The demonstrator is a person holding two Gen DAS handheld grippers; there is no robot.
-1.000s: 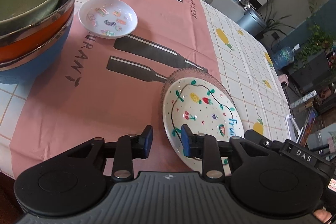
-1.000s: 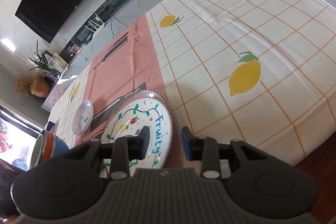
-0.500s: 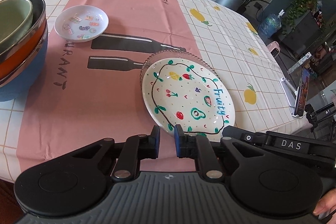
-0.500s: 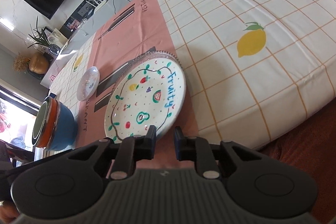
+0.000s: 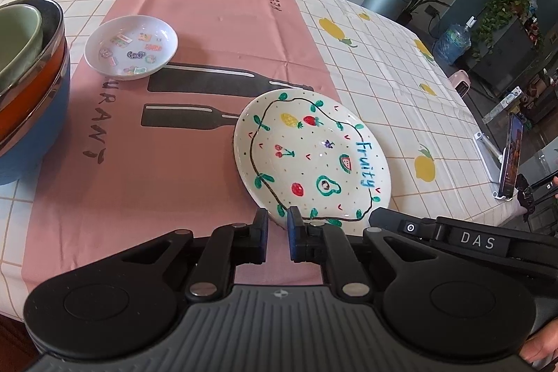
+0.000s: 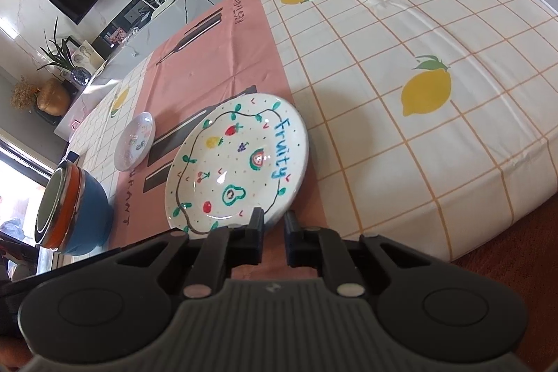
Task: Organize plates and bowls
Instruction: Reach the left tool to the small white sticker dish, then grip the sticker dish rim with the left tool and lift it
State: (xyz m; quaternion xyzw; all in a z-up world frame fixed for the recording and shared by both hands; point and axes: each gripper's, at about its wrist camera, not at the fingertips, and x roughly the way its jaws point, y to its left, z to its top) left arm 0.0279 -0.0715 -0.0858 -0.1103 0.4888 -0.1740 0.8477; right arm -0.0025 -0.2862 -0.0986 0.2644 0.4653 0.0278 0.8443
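1. Left gripper: my fingers have drawn in from the wide gap of a second ago to a narrow slot. The near rim of the fruit plate sits in that slot, so I read them as clamped on it.
2. Right gripper: same story. The gap has narrowed and the plate's near rim lies between the fingers. From the left camera I see this tool reaching the rim just right of my left fingers, so both now hold the same near edge.
3. The fruit plate spreads directly ahead of both pairs of fingers, on the pink runner of the worktop. A moment ago a beaded glass rim showed under its far side. That rim is gone from both views. I cannot tell whether the plate is raised or merely covers it.
4. My judgement: the grasp step is done, and the plate is ready to be carried to its stack. With two grips close together on one edge, the far side may sag.
5. Further ahead and left of the fingers, the small sticker dish lies apart on the runner, untouched.
6. Far left of the fingers, the nested bowls are already stacked: green inside orange inside blue.
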